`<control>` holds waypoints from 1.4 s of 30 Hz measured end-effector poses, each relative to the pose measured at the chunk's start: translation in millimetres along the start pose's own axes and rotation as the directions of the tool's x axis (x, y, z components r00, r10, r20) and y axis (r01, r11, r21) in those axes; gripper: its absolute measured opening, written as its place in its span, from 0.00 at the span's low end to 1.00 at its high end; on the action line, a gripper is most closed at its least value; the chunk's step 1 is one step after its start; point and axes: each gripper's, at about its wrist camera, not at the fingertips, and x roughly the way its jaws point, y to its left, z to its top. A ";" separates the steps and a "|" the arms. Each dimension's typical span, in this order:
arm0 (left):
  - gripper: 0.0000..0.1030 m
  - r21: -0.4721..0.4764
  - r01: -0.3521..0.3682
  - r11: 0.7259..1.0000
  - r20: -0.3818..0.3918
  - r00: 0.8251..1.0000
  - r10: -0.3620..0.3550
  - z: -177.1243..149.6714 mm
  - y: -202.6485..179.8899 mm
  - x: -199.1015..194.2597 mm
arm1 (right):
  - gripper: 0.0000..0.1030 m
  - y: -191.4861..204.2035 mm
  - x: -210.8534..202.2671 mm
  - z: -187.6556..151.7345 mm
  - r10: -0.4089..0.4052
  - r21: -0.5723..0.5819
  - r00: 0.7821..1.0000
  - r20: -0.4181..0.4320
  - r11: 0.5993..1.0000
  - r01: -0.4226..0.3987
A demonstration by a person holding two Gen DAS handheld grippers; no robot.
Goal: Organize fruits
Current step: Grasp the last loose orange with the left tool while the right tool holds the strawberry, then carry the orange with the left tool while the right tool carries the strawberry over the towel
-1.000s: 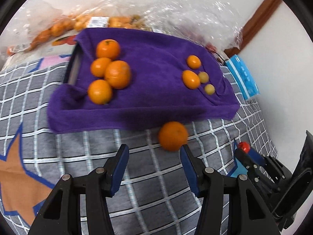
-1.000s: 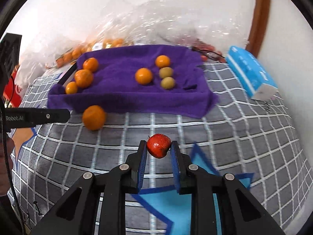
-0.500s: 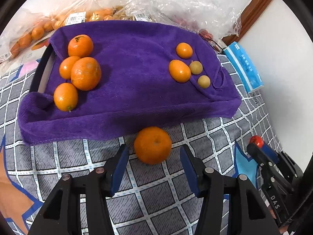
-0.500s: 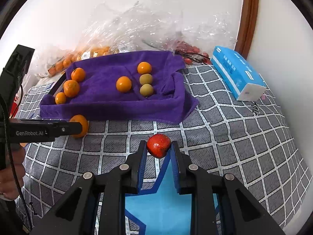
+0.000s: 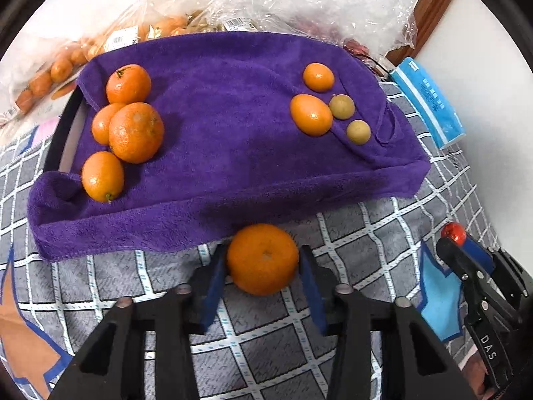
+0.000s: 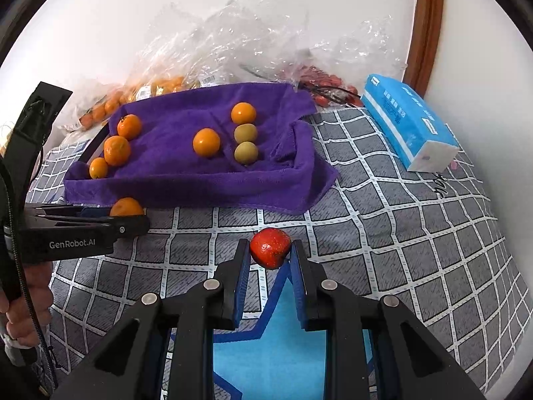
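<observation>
- Left wrist view.
- Orange (image 5: 262,258): on the checked cover (image 5: 140,286), just in front of the towel's near edge, between the blue pads of the left gripper (image 5: 263,268). Jaws closing on it; left pad looks to touch the peel, right pad close beside it, contact not certain. Likely the pick-up step, so that this stray fruit can join the others.
- Towel (image 5: 226,140): purple, spread over a dark tray (image 5: 63,133) whose rim shows only at the left. Probably laid as the sorting surface.
- Big oranges (image 5: 136,131): four, bunched at the towel's left end, touching one another. Judged the group where the stray orange belongs.
- Small fruit (image 5: 311,114): two orange and two yellow-green pieces, at the right end, well apart from the big ones. Grouping looks to go by size.
- Bags (image 5: 233,3): clear plastic behind the towel, with more oranges inside at the left.
- Tissue pack (image 5: 429,103): blue, right of the towel, not part of the sort.
- Right wrist view.
- Right gripper (image 6: 270,250): jaws clamped on a strawberry (image 6: 269,247), held above the cover, apparently waiting while the other hand works.
- Left gripper: at the left edge, side on, a person's hand (image 6: 28,303) around its handle; the orange sits at its tip, partly hidden.
- Red fruit (image 6: 319,78): in a bag behind the towel's right corner, too small to name.
</observation>
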 end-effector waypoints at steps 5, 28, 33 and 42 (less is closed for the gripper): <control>0.37 -0.013 0.026 1.000 0.000 1.000 -0.026 -2.2 5.0 -3.4 | 0.23 4.0 1.1 1.6 0.012 -0.010 1.000 0.000 1.000 -0.012; 0.37 -0.091 0.055 0.994 0.181 0.983 -0.038 -26.2 43.9 -108.6 | 0.23 46.4 -48.4 35.8 0.036 -0.062 0.996 0.081 0.998 -0.031; 0.37 -0.098 0.051 0.994 0.230 0.973 -0.028 -25.9 51.3 -132.4 | 0.23 48.9 -58.6 44.9 0.026 -0.049 0.994 0.103 0.999 -0.021; 0.37 -0.102 0.043 0.994 0.296 0.955 -0.011 -13.3 57.7 -157.9 | 0.23 53.0 -77.4 64.8 0.015 -0.034 0.988 0.157 0.999 -0.010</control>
